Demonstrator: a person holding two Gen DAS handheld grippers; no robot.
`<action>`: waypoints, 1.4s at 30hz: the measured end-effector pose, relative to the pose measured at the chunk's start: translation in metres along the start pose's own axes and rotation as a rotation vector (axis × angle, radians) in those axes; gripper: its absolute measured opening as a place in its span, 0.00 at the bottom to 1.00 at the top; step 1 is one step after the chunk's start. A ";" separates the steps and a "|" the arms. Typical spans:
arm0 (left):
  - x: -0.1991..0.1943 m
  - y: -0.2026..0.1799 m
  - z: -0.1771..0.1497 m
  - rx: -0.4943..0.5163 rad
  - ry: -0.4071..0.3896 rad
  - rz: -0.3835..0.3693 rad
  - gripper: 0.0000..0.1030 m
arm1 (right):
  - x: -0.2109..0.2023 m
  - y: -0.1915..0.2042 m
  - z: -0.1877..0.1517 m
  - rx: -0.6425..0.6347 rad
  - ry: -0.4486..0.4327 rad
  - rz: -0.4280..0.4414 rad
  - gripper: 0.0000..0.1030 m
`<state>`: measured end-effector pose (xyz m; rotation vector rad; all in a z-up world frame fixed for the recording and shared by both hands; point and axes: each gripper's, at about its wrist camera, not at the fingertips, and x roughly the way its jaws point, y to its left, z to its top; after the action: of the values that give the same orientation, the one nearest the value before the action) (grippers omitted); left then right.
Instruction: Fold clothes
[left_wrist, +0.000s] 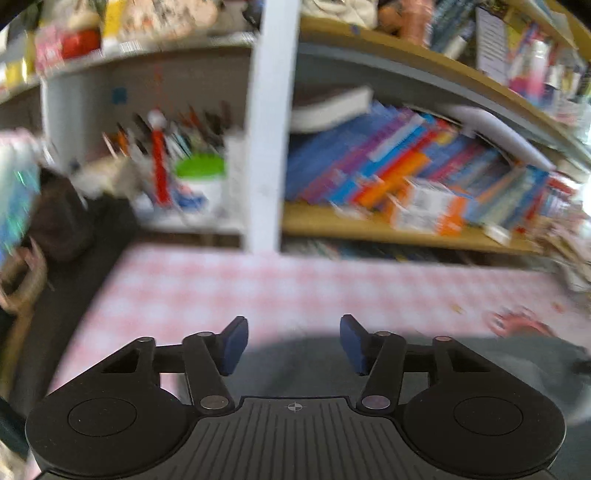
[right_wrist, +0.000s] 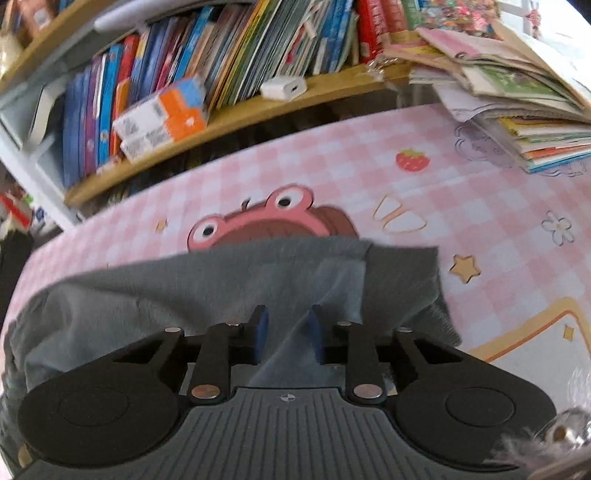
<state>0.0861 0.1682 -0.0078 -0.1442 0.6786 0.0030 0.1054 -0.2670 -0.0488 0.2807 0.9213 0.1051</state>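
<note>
A grey garment (right_wrist: 184, 291) lies spread on the pink checked tablecloth (right_wrist: 369, 177). My right gripper (right_wrist: 286, 334) is shut on a lifted fold of that grey garment, and the cloth runs up between its blue pads (right_wrist: 261, 332). In the blurred left wrist view my left gripper (left_wrist: 293, 341) is open and empty, held above the near edge of the grey garment (left_wrist: 314, 369), with its blue pads (left_wrist: 236, 343) wide apart.
A bookshelf (right_wrist: 236, 110) full of books stands behind the table. A stack of booklets and papers (right_wrist: 517, 107) lies at the table's far right. A pen holder and a green-lidded jar (left_wrist: 199, 177) stand on a shelf at the left. A dark bag (left_wrist: 62, 221) sits at the left.
</note>
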 end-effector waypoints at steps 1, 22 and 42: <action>0.003 -0.002 -0.007 -0.006 0.032 -0.008 0.38 | 0.002 0.002 -0.001 -0.008 0.008 -0.004 0.17; 0.076 0.020 -0.020 -0.103 0.192 0.059 0.31 | 0.106 0.003 0.097 -0.246 -0.053 -0.178 0.07; -0.002 0.038 -0.081 -0.224 0.172 -0.019 0.17 | -0.087 -0.018 -0.072 -0.093 0.087 -0.081 0.32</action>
<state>0.0314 0.1948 -0.0738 -0.3691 0.8481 0.0486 -0.0055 -0.2884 -0.0278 0.1531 1.0094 0.0861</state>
